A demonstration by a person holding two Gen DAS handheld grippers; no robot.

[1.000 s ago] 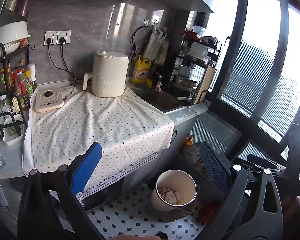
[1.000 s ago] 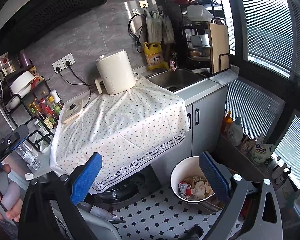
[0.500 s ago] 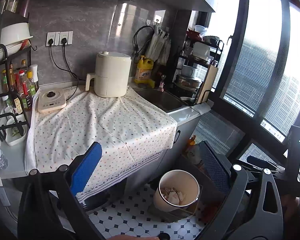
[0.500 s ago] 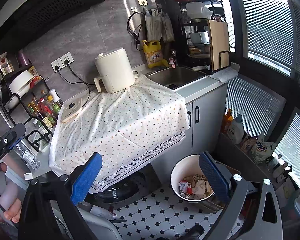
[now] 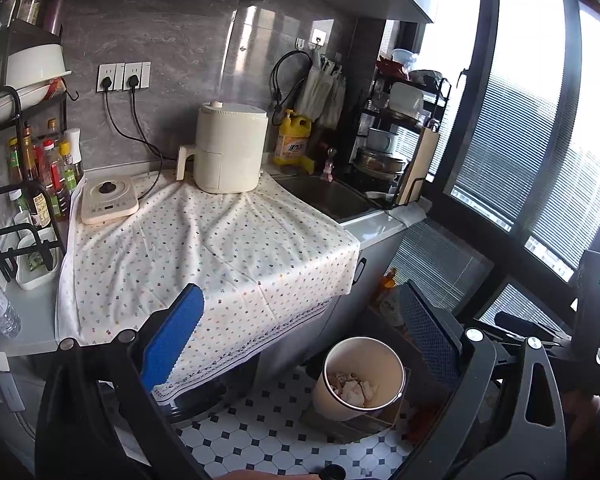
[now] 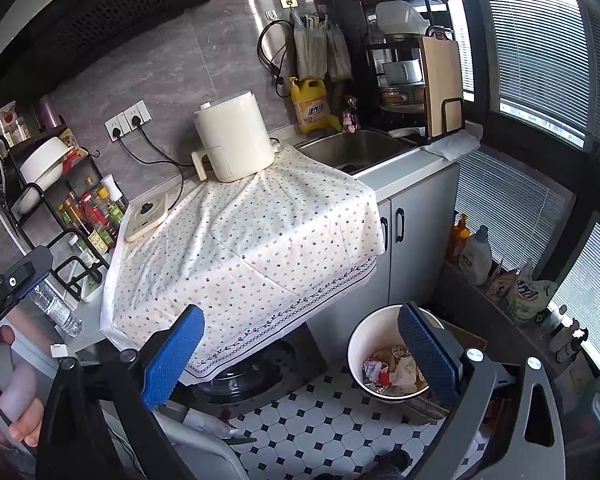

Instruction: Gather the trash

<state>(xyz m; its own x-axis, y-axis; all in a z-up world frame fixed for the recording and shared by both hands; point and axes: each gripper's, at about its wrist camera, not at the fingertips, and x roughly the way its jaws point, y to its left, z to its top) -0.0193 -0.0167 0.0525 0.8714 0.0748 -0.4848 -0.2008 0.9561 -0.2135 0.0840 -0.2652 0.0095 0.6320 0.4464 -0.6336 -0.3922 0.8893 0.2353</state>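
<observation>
A round white trash bin [image 5: 358,376] [image 6: 384,354] stands on the tiled floor below the counter, holding crumpled paper and wrappers [image 6: 392,370]. My left gripper [image 5: 300,332] is open and empty, held in the air in front of the counter edge, above and left of the bin. My right gripper [image 6: 300,344] is also open and empty; its right pad overlaps the bin's rim in its own view. No loose trash shows on the dotted white cloth [image 5: 204,248] [image 6: 252,232] that covers the counter.
On the cloth stand a cream air fryer [image 5: 228,152] and a flat induction cooker [image 5: 108,198]. A bottle rack [image 5: 40,184] is at left, a sink [image 6: 356,152] and dish rack at right. Detergent bottles [image 6: 476,254] line the window ledge. A person's hand [image 6: 4,408] holds the left gripper's handle.
Both views have shifted slightly: the counter and bin sit a little further right and lower in frame. Both grippers have stayed open and empty.
</observation>
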